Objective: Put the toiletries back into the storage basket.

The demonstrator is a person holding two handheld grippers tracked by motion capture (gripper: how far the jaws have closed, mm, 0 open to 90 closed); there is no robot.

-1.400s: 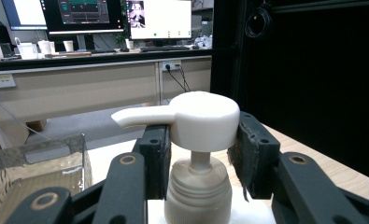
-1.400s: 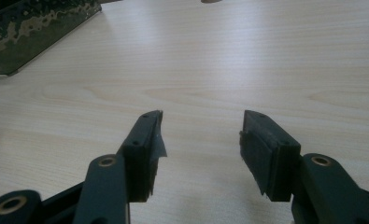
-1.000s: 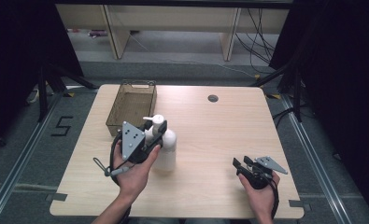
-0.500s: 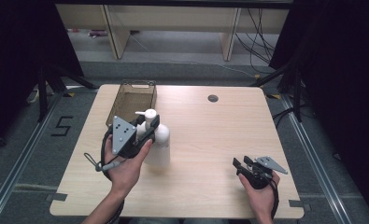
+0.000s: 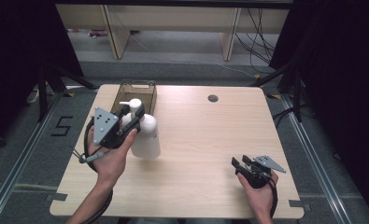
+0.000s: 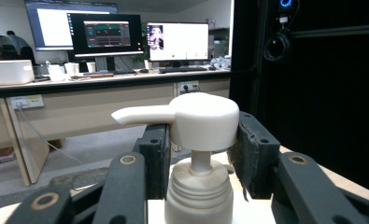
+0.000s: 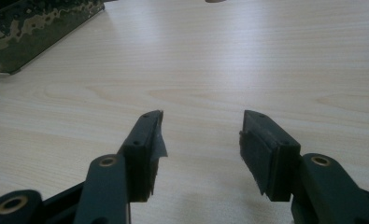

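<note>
While the left claw (image 5: 134,122) is clenching on the pump head (image 6: 202,120) of the white pump bottle (image 5: 145,137), the bottle is standing upright on the wooden surface (image 5: 205,140), just beside the near end of the brown open-topped bin (image 5: 136,95) at the far left. The right claw (image 7: 202,149) is resting low over the near right part of the surface, released, with its jaws standing apart and nothing between them. The main hazard is arising from the grip point: the pads are pinching the rounded pump head rather than the bottle body, so any lift is likely to be loading the thin stem below it, and the head could be sliding out of the pads or depressing under the squeeze. A tilt during transfer could also be swinging the heavy body and knocking it against the bin wall. The left gripper view is showing what the high view is hiding under the hand: the pads are touching both sides of the head, the spout is pointing to that view's left over one jaw, and the ribbed collar is sitting below. The high view is supplying the layout, namely the bottle's position relative to the bin and the wide separation of the two claws.
</note>
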